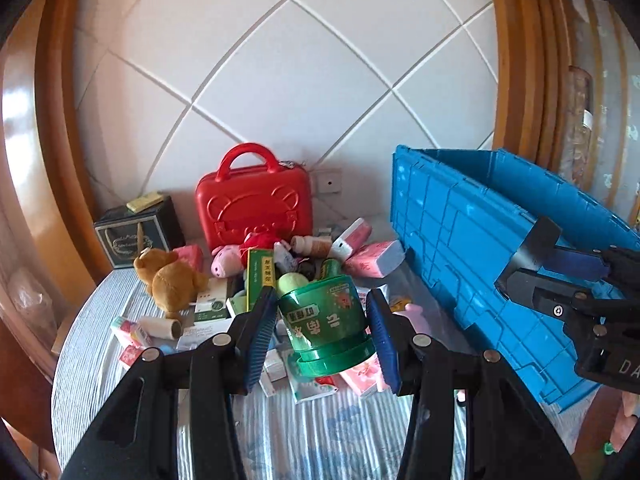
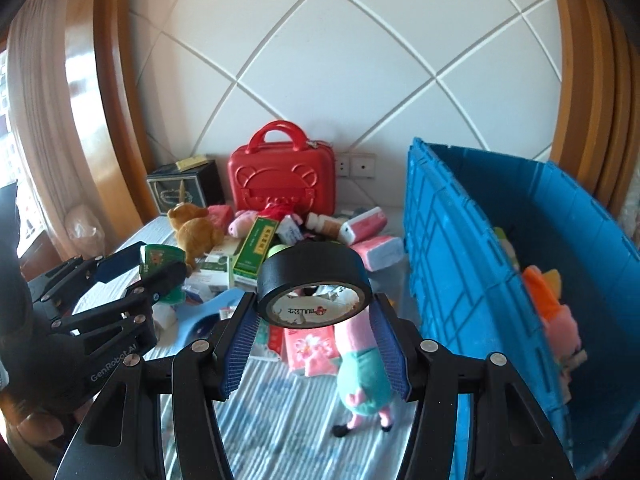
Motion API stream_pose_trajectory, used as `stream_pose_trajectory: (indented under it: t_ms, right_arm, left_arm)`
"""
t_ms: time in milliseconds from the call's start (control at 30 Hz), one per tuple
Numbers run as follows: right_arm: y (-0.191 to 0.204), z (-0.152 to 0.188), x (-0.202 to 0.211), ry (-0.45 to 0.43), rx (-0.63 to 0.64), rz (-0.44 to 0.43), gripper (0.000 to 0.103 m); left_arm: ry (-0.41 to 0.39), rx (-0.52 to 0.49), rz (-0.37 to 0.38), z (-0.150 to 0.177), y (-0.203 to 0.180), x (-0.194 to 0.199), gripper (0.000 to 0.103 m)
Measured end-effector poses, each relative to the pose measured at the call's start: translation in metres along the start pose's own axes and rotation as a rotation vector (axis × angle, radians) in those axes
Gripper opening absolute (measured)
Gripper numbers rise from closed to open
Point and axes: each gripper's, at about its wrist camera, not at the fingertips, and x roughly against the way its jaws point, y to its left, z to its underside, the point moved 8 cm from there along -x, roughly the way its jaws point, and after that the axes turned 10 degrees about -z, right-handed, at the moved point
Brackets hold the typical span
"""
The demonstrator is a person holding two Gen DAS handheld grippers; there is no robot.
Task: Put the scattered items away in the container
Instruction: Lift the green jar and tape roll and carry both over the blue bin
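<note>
While both tools are loaded and raised above the clutter, the legend runs from left to right as follows.

Left tool (image 1: 322, 320): clenched on a green tub (image 1: 330, 320), its blue pads pressed against the tub's two sides; the tub is tilted, its wider lidded end toward the camera.

Scattered pile: a brown teddy bear (image 1: 170, 280), a green carton (image 1: 260, 276), pink tissue packs (image 1: 374, 258), small bottles and boxes lie mixed together below and beyond the left tool, in front of a red case (image 1: 254, 196) that stands upright against the wall.

Right tool (image 2: 316, 320): grasping a roll of black tape (image 2: 314, 280), held at the roll's two flanks with the open core facing the camera; a pig plush in a teal dress (image 2: 362, 368) lies on the bed beneath it, not held.

Container: the blue crate (image 2: 460, 248) stands to the right of both tools, its near wall running away from the cameras along its long axis; plush toys already lie inside.

Deciding relation: the crate's open top lies rightward of each load. The right tool is judged the nearer, with the wall just beside it; the left tool must cross over more of the pile.

Surface: a bed under a blue-and-white striped cover (image 1: 280, 432), soft and uneven.

Room: a white quilted headboard (image 1: 288, 80) with diagonal seams, framed in varnished wood, with wall sockets low behind the case.
</note>
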Motion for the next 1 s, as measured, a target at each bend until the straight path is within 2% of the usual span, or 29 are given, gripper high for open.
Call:
stream_pose_trajectory:
  t_ms: [133,267,333,533,600,700,867,1000]
  right_arm:
    - [-0.028,-0.017,0.034,-0.037,-0.004,0.05,0.056]
    - [-0.073,-0.026,0.06,-0.045,-0.005,0.107,0.056]
    - [-0.102,-0.03,0.069,-0.041,-0.006,0.124,0.056]
    - [-0.205,-0.039,0.091,0.009,0.043,0.174,0.056]
    - [-0.242,-0.039,0.094,0.052,0.064,0.186,0.056]
    - [-0.297,-0.034,0.087,0.152,0.084,0.21,0.056]
    - [-0.372,-0.004,0.051,0.384,0.09,0.216,0.056]
    - [-0.399,0.026,0.018,0.545,0.086,0.159,0.056]
  left_arm:
    - [-0.043,-0.035,0.042,-0.028,-0.038,0.02,0.045]
    - [-0.042,-0.037,0.098,-0.055,-0.087,0.029,0.045]
    - [-0.037,-0.042,0.131,-0.067,-0.119,0.031,0.045]
    - [-0.015,-0.079,0.164,-0.109,-0.235,0.028,0.045]
    - [0.035,-0.09,0.191,-0.12,-0.273,0.016,0.045]
    - [0.158,-0.09,0.206,-0.122,-0.318,-0.009,0.045]
    - [0.349,-0.15,0.173,-0.099,-0.372,-0.05,0.045]
    - [0.498,-0.182,0.173,-0.07,-0.404,-0.075,0.045]
